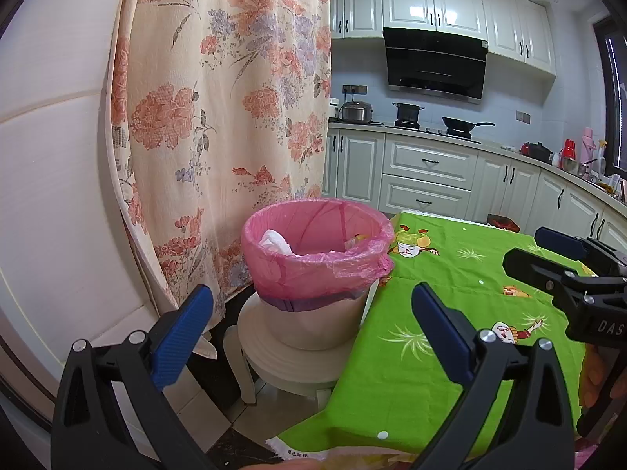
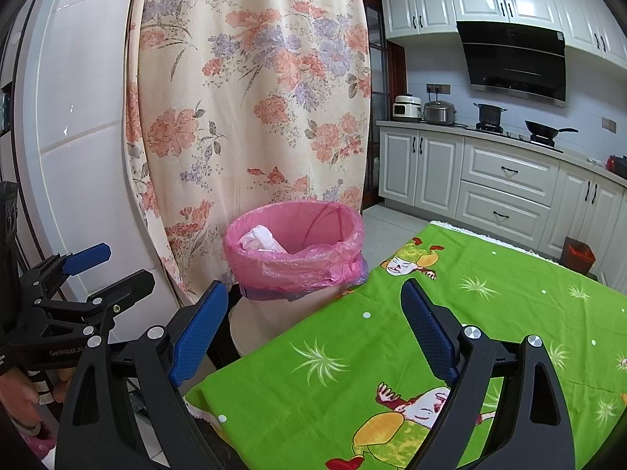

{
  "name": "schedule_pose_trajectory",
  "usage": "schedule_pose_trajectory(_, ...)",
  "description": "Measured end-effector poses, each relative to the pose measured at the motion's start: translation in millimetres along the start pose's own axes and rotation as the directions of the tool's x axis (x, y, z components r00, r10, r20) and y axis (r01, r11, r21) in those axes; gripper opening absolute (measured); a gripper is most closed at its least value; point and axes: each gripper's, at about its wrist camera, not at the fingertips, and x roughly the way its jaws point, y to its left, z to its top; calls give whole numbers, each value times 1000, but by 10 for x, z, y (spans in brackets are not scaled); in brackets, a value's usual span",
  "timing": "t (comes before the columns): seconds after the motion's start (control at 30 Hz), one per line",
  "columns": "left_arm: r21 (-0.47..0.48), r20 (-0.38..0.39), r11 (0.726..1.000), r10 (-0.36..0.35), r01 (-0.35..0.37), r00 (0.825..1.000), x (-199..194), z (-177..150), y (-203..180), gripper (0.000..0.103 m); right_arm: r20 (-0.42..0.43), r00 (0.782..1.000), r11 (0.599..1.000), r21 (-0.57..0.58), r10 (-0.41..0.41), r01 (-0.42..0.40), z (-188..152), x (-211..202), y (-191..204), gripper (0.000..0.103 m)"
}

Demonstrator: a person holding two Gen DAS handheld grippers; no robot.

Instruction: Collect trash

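both tongs apart at the table's left edge

we hold the left gripper (image 1: 313, 305) with fingers spread, nothing between them, over the gap beside the floral curtain (image 1: 219, 117). the bin (image 1: 313, 313) with pink liner (image 1: 298, 270) stands on a stool (image 1: 290, 364), touching the green tablecloth (image 1: 450, 313) edge; white crumpled trash (image 1: 276, 241) lies inside. the right gripper (image 2: 313, 309) is also spread, empty, above the cloth.

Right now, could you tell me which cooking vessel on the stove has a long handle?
The black wok, on the right-hand burner; the pot to its left is taller, with short side handles.
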Motion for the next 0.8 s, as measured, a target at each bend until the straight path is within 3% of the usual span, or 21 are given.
schedule_pose_trajectory(0.8, -16, 6, 1000, -3, 3, 1000, -20, 11, 23, 98, 2, 1000, 1000, 4, 7, -7, -15, -30, 10, 84)
